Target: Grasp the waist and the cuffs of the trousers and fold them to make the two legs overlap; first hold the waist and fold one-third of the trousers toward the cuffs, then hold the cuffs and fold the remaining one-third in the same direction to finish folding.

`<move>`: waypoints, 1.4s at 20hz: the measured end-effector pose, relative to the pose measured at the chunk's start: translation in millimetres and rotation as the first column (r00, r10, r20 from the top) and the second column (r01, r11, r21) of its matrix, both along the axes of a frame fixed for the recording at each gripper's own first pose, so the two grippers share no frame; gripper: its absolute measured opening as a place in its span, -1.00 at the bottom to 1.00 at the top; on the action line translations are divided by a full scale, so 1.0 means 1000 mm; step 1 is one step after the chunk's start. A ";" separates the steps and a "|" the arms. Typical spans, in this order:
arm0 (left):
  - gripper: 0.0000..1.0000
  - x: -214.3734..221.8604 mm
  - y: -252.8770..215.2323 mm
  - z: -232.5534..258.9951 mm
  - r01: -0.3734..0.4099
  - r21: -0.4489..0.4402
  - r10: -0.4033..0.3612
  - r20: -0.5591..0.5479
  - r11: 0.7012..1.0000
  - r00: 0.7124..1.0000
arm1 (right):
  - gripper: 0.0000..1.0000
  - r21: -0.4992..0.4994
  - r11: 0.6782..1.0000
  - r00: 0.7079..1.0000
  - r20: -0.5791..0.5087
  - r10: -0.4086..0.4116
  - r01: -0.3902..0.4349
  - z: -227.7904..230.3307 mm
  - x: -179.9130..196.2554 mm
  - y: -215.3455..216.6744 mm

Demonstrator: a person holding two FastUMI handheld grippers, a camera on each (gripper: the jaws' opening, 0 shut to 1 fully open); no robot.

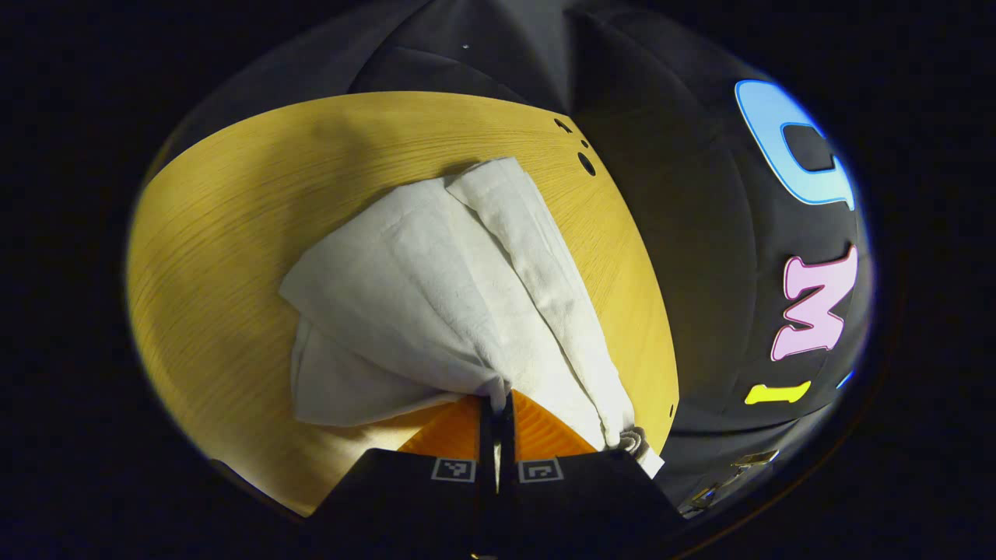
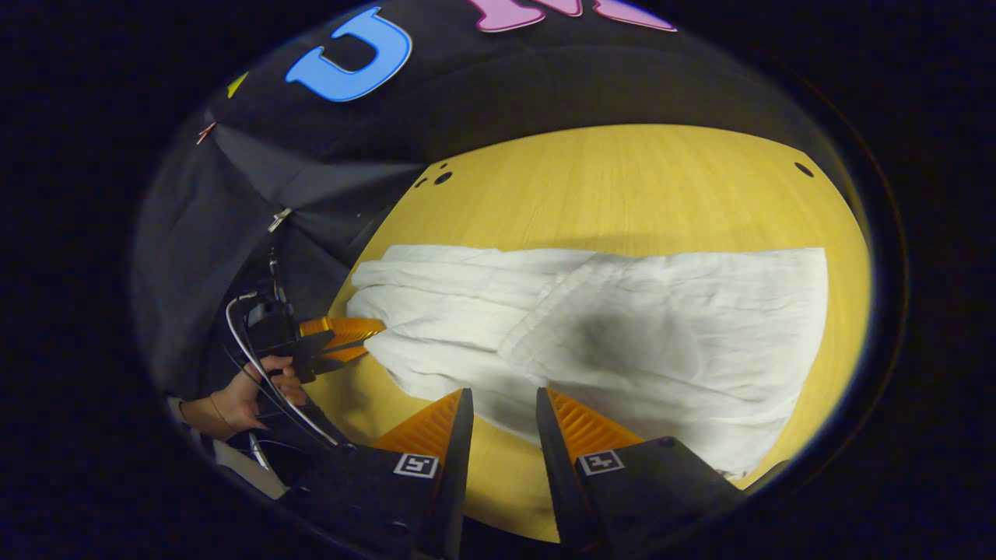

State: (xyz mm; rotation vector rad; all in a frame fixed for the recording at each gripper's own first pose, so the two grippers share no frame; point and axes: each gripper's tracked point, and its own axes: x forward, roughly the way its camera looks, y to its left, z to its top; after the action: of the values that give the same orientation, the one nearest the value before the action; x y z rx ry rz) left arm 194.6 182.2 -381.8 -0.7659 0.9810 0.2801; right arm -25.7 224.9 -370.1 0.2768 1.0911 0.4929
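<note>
White trousers (image 1: 436, 288) lie folded lengthwise on a wooden table (image 1: 226, 233). My left gripper (image 1: 498, 400) is shut on a bunched end of the cloth, which fans out ahead of it. In the right gripper view the trousers (image 2: 622, 334) stretch across the table (image 2: 622, 179) from left to right. My right gripper (image 2: 502, 397) stands open, its fingers straddling the near long edge of the cloth around its middle. That view also has the left gripper (image 2: 362, 334) pinching the trousers' left end, held by a hand (image 2: 241, 404).
Small round holes (image 1: 586, 163) sit near the table's corner, and the same holes (image 2: 443, 177) appear in the right gripper view. The table edge (image 1: 661, 365) runs close beside the trousers, with the black booth cloth beyond. A cable (image 2: 257, 365) trails from the left gripper.
</note>
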 end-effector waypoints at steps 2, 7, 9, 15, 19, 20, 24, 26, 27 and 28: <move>-0.89 0.002 -0.001 0.005 0.009 0.017 -0.009 0.029 1.000 1.000 | 0.01 -0.024 0.996 0.996 0.024 -0.082 0.082 0.002 0.014 -0.035; -0.89 0.023 -0.024 0.059 0.088 0.045 -0.095 0.181 0.995 0.979 | 0.00 -0.079 0.957 0.960 0.049 -0.276 0.279 0.002 0.020 -0.130; -0.89 0.032 -0.036 0.072 0.120 0.070 -0.133 0.221 0.990 0.966 | 0.00 -0.092 0.937 0.942 0.045 -0.333 0.336 0.000 0.015 -0.162; -0.89 0.055 -0.089 0.115 0.223 0.202 -0.280 0.327 0.954 0.903 | 0.00 -0.117 0.896 0.904 0.026 -0.428 0.428 -0.004 -0.001 -0.215; -0.89 0.063 -0.147 0.138 0.356 0.316 -0.457 0.346 0.879 0.819 | 0.00 -0.111 0.881 0.887 0.034 -0.460 0.460 -0.002 0.002 -0.239; -0.89 0.063 -0.167 0.139 0.396 0.333 -0.501 0.343 0.856 0.795 | 0.00 -0.111 0.877 0.884 0.035 -0.466 0.467 -0.003 0.001 -0.244; -0.89 0.051 -0.240 0.128 0.548 0.363 -0.651 0.300 0.753 0.697 | 0.00 -0.105 0.863 0.869 0.032 -0.494 0.495 -0.004 0.000 -0.260; -0.89 0.040 -0.270 0.112 0.616 0.370 -0.715 0.266 0.695 0.647 | 0.00 -0.108 0.857 0.863 0.029 -0.504 0.504 -0.006 -0.003 -0.268; -0.89 0.035 -0.284 0.105 0.649 0.372 -0.745 0.250 0.664 0.619 | 0.00 -0.110 0.853 0.860 0.028 -0.510 0.510 -0.007 -0.005 -0.271; -0.89 0.028 -0.301 0.098 0.681 0.369 -0.772 0.232 0.632 0.591 | 0.00 -0.110 0.850 0.856 0.025 -0.516 0.516 -0.008 -0.006 -0.275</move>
State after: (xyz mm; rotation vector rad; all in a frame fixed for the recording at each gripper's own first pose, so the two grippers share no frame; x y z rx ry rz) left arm 222.9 -119.1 -284.1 -0.1135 0.7984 -0.4696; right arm -31.7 -49.8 -378.0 0.4559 0.9940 -0.0550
